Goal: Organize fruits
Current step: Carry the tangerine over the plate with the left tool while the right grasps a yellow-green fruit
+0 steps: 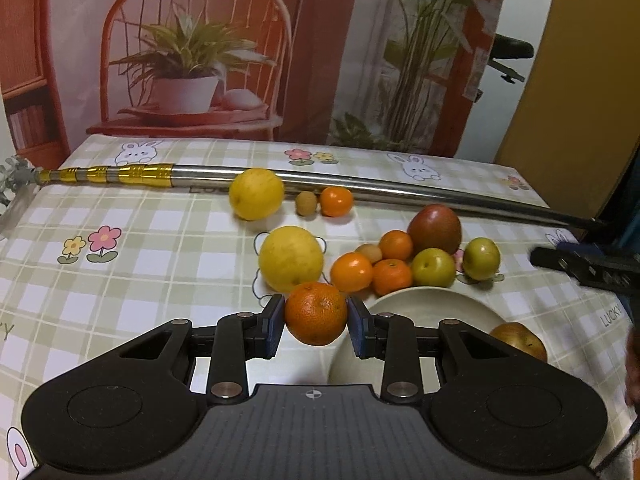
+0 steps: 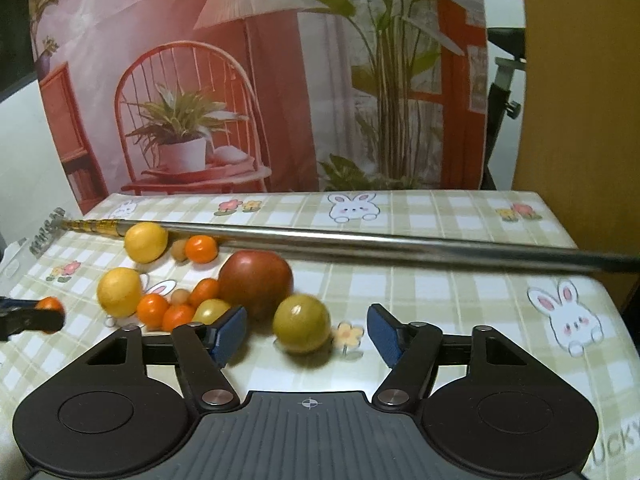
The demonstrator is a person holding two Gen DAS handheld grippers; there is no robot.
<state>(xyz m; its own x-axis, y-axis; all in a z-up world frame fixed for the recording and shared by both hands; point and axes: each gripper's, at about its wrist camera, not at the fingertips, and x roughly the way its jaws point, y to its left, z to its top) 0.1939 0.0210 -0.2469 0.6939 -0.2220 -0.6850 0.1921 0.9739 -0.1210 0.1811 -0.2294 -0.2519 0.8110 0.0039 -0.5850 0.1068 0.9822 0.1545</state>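
My left gripper (image 1: 316, 322) is shut on an orange tangerine (image 1: 316, 312), held just left of a white plate (image 1: 432, 308) that carries a brownish apple (image 1: 520, 340). Beyond it lie two yellow citrus fruits (image 1: 291, 258), several small tangerines (image 1: 351, 272), two green plums (image 1: 434, 267) and a red-brown mango (image 1: 435, 229). My right gripper (image 2: 307, 330) is open, its blue pads either side of a green plum (image 2: 302, 322) on the cloth. The mango (image 2: 256, 280) sits just behind that plum. The left gripper with its tangerine (image 2: 50, 304) shows at the far left of the right wrist view.
A long steel pole with a gold end (image 1: 360, 188) lies across the checked tablecloth (image 1: 120, 288) behind the fruit. A printed backdrop of a chair and plants hangs behind the table. The table's right edge (image 2: 580, 240) is near.
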